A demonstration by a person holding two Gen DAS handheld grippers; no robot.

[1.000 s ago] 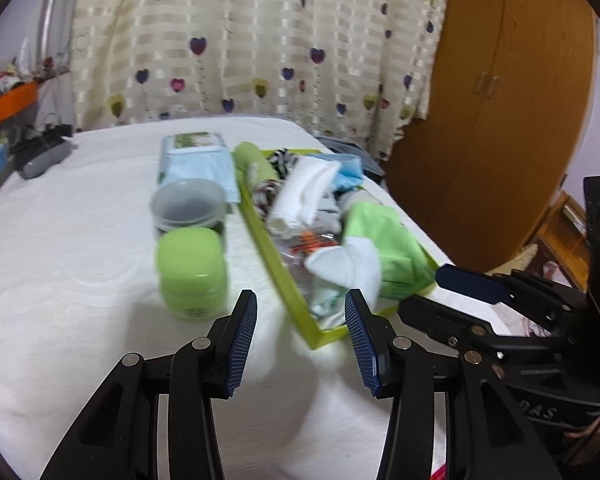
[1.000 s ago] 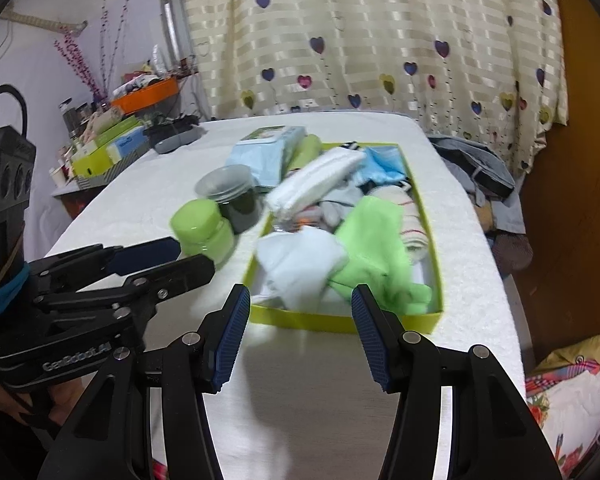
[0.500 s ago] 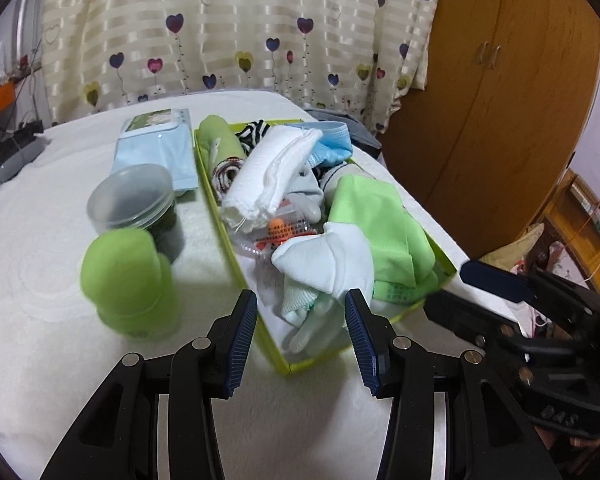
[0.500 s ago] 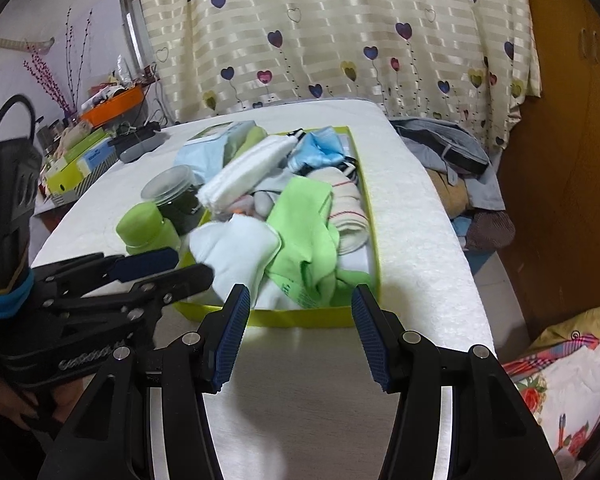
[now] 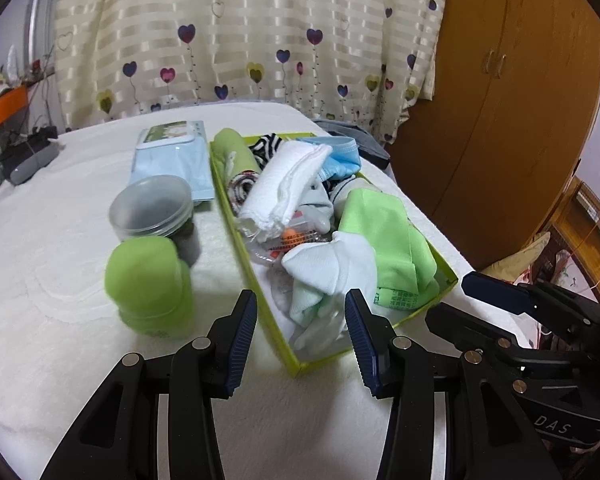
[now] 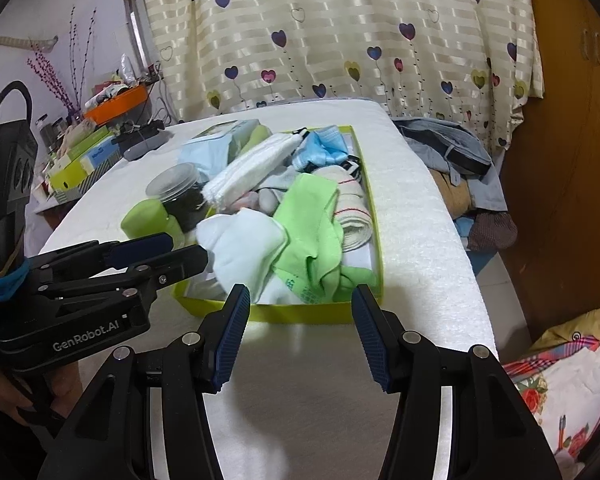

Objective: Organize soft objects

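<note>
A yellow-green tray [image 5: 449,280] [image 6: 300,313] on the white bed holds a heap of soft things: a pale sock [image 5: 332,264] [image 6: 244,248], a green cloth [image 5: 384,236] [image 6: 312,224], a white rolled towel [image 5: 288,184] [image 6: 252,164] and a blue cloth [image 5: 340,160]. My left gripper [image 5: 300,340] is open and empty, just before the tray's near end. My right gripper [image 6: 302,332] is open and empty, just before the tray's near wall. The left gripper also shows in the right wrist view [image 6: 160,252] beside the pale sock.
A green jar [image 5: 150,284] and a grey-lidded jar [image 5: 154,208] stand left of the tray. A blue wipes pack [image 5: 172,160] lies behind them. A wooden wardrobe [image 5: 500,100] stands right. Clothes [image 6: 452,152] hang off the bed's right edge.
Both grippers have moved closer to the tray's near end; the left view swung right over the tray. Both stay open and empty.
</note>
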